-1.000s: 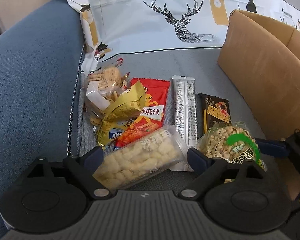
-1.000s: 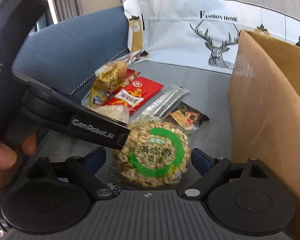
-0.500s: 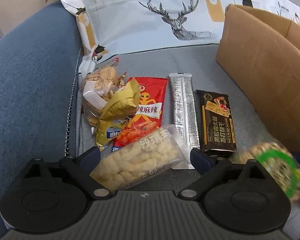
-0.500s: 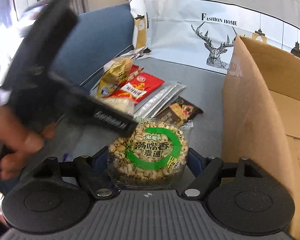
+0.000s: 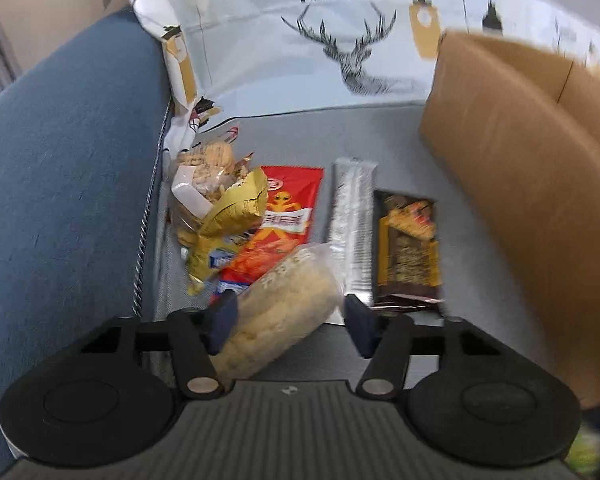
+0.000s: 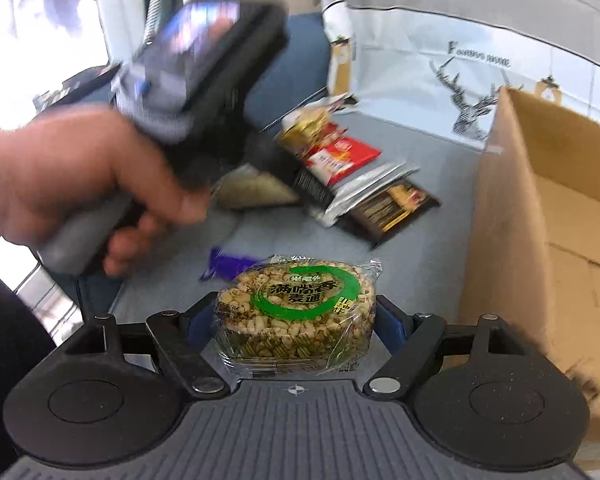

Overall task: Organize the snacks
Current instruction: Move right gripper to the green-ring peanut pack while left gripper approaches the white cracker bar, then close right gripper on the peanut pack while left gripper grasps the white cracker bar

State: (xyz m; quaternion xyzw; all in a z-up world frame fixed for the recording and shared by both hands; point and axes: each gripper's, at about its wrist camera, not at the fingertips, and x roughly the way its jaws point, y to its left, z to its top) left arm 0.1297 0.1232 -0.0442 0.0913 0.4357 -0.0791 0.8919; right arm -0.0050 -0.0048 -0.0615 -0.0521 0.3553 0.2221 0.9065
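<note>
1. The blue sofa arm [image 5: 60, 184] closed off the left edge, its seam running straight down beside the pile of snacks.
2. A cookie bag [image 5: 204, 172] and a gold packet [image 5: 232, 220] sat tight against that seam, the gold one overlapping a red packet [image 5: 288, 216].
3. The left gripper [image 5: 286, 322] had its fingers closed on a pale rice-puff pack [image 5: 284, 308], which was tilted over the red packet's near end.
4. A silver stick pack [image 5: 352, 224] and a dark cracker bar [image 5: 410, 248] lay side by side on the grey sofa seat [image 5: 380, 136].
5. Bare seat showed between the bar and the cardboard box [image 5: 500, 184], whose wall stood along the right edge.
6. The right gripper [image 6: 296, 322] held a green-ringed grain cake pack [image 6: 300, 312] between its fingers, off the seat and near the box's open top.
</note>
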